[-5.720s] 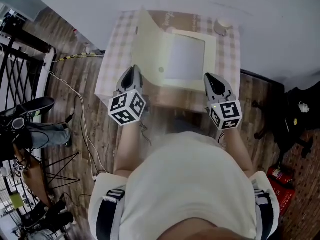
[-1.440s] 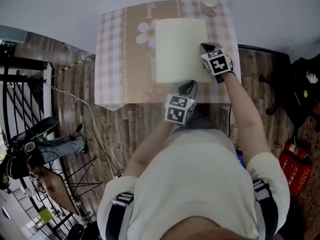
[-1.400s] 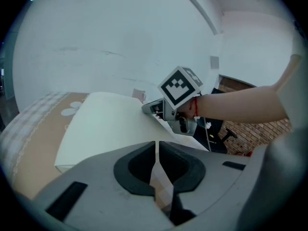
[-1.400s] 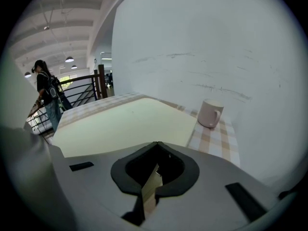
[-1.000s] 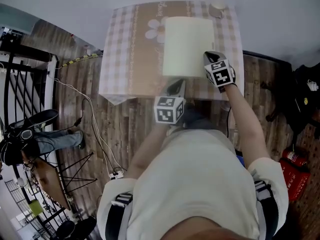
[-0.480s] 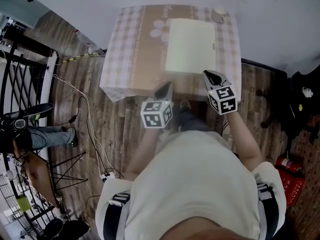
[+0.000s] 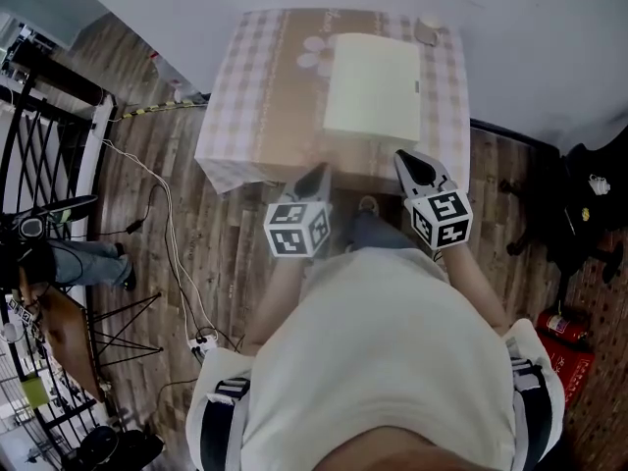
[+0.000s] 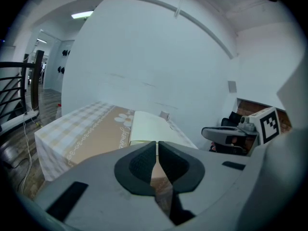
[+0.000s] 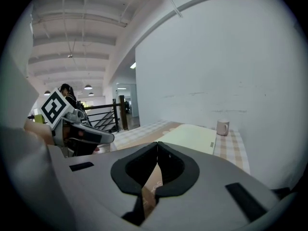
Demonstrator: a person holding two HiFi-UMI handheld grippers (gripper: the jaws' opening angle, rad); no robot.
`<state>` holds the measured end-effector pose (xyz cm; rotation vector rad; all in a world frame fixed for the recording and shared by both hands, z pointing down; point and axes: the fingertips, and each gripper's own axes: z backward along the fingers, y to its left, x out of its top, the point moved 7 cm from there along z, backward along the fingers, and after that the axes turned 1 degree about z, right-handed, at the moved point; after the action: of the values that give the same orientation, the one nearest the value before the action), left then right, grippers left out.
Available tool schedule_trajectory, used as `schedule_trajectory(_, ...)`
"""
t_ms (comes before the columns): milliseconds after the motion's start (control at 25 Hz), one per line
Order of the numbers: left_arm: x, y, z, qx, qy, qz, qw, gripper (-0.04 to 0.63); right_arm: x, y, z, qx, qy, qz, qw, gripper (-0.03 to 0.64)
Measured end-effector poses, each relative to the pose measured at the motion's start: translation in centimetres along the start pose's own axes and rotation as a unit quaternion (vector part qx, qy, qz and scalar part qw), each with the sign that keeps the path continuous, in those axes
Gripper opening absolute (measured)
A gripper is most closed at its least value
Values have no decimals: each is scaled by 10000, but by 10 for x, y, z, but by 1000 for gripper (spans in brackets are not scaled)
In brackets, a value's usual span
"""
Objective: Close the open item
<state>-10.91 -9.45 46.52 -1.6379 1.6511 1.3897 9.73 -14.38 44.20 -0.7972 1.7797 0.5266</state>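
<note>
The cream flat case (image 7: 373, 86) lies closed on the checked tablecloth (image 7: 260, 96), its lid down flat. It also shows ahead in the left gripper view as the case (image 8: 147, 125) and in the right gripper view as the case (image 9: 192, 134). My left gripper (image 7: 317, 172) hangs just off the table's near edge, shut with nothing in it; its pads meet at the left gripper (image 8: 157, 146). My right gripper (image 7: 406, 158) is beside it at the same edge, also shut and empty, seen close up as the right gripper (image 9: 157, 147). Neither touches the case.
A white mug (image 7: 429, 25) stands at the table's far right corner, behind the case, by the wall. A cable (image 7: 167, 253) runs over the wooden floor to the left, past a black railing (image 7: 39, 135). A red fire extinguisher (image 7: 554, 327) and dark gear are on the right.
The case stood open in the oldest frame and is shut since. Over the last second both grippers drew back from the table toward the body; the right one left the lid.
</note>
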Motion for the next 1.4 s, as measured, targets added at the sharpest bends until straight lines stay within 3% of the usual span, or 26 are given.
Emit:
schedule_trajectory(840,5,-5,-11,60,-47,23,10000,15,7,2,-6,497,-112,208,9985,0)
schedule_trajectory(1400,2,-2,-18,-36,83,77,9999,17,5,-3,-7,323,-192,-77,9993,0)
